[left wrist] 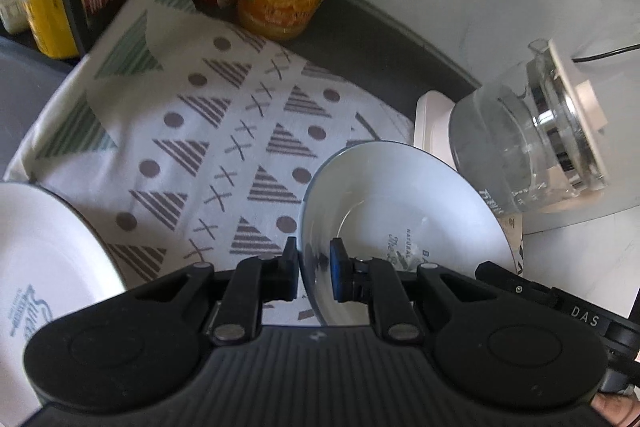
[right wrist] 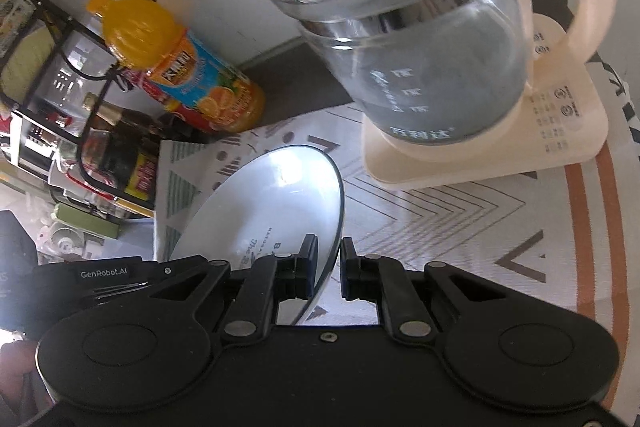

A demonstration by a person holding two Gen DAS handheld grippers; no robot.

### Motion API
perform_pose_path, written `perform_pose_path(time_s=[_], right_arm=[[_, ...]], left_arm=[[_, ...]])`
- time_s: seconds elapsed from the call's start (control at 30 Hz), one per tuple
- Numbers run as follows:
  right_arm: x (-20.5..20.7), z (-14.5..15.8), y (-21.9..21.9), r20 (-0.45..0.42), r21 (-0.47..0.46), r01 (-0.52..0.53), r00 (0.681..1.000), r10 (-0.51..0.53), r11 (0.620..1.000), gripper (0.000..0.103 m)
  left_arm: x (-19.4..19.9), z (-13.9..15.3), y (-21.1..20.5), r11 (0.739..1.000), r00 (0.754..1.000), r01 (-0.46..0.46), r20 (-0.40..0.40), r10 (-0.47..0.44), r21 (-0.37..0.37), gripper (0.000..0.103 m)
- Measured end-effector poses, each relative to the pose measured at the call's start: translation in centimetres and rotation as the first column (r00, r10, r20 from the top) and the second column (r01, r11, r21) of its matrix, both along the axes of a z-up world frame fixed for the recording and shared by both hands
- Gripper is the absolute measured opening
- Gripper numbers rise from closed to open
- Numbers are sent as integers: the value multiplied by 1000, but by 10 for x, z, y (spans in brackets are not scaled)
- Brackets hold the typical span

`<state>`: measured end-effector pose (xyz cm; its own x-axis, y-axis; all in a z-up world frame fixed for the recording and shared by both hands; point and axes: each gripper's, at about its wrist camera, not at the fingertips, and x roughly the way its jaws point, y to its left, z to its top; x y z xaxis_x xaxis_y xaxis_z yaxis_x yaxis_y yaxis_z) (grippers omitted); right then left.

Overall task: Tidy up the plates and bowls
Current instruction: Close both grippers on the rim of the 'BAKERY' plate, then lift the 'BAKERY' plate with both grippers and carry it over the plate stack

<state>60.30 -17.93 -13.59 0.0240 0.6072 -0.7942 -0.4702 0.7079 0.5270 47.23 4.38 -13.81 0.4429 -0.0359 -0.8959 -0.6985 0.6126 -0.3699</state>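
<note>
White glazed ceramic, a bowl (left wrist: 404, 215) with dark lettering inside, is held tilted above a patterned cloth (left wrist: 192, 131), its rim clamped from opposite sides by the left gripper (left wrist: 315, 269) and the right gripper (right wrist: 329, 269), each with one pad inside the bowl and one outside. A second white dish (left wrist: 48, 259) is seen at the lower left edge of the left wrist view, lying on the same cloth. A glass kettle (right wrist: 420, 39) on a cream base is seen just beyond the bowl, and an orange juice bottle (right wrist: 180, 67) stands further back.
</note>
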Motion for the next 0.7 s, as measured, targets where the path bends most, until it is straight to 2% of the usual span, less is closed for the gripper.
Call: perform_pose_path(time_s=[0.33, 0.7], right_arm=[[-26, 16, 13, 31, 13, 33, 999, -33, 999, 12], [-74, 31, 39, 55, 13, 89, 994, -89, 996, 12]], left_arm=[[-14, 19, 14, 998, 998, 46, 44, -48, 37, 13], [-50, 29, 37, 994, 993, 102, 54, -105, 41, 13]])
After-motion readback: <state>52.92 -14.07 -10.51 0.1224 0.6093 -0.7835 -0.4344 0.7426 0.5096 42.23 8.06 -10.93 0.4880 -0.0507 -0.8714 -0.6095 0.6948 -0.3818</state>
